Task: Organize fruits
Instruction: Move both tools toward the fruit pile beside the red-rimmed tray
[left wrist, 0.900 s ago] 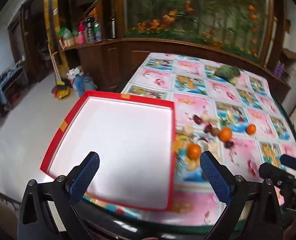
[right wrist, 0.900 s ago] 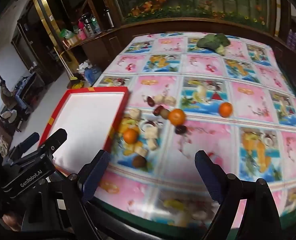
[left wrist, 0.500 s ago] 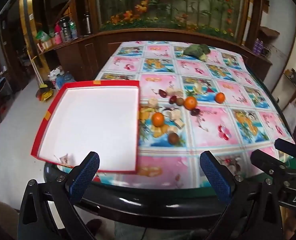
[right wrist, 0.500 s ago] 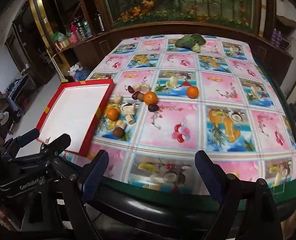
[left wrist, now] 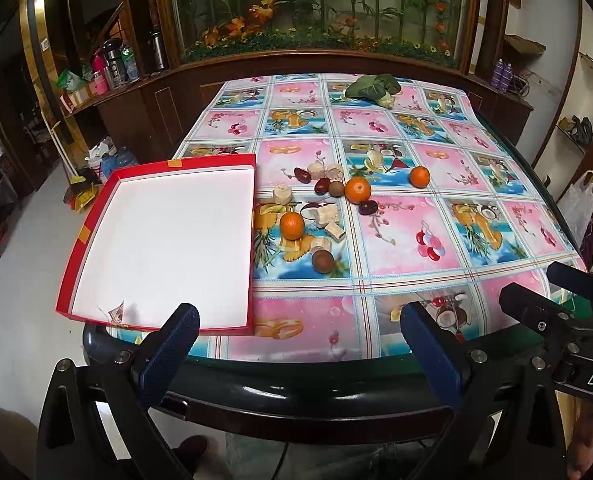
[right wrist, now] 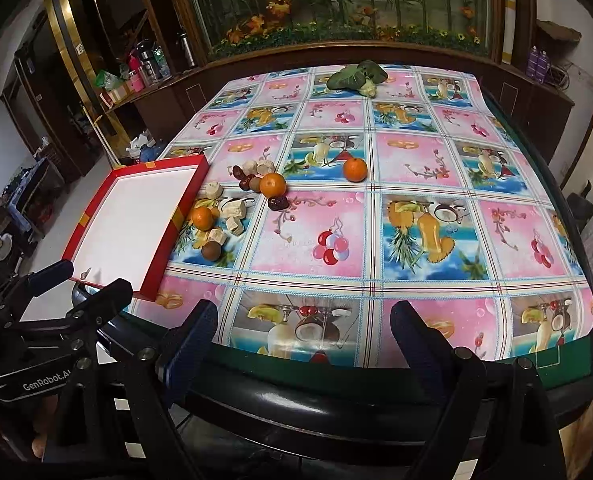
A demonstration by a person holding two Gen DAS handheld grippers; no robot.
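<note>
The left claw stands wide open with nothing between its blue pads, held over the near edge of the desk. The right claw is equally wide and empty, also at the near edge, to the right of the left one.

Beyond them the fruits lie scattered in a loose cluster on the left half of the desk. Three oranges show: one nearest the tray, one in the middle, one apart to the right. Around them sit pale cut chunks, dark red dates and a round brown fruit nearest the claws. A red tray with a white, bare inside lies just left of the cluster, overhanging the left edge.

A glossy cloth of pink and blue fruit-print squares covers the desk. A green leafy vegetable rests at the far end. Behind stand dark wood cabinets and a glass case of flowers; bottles sit on a shelf at far left.
</note>
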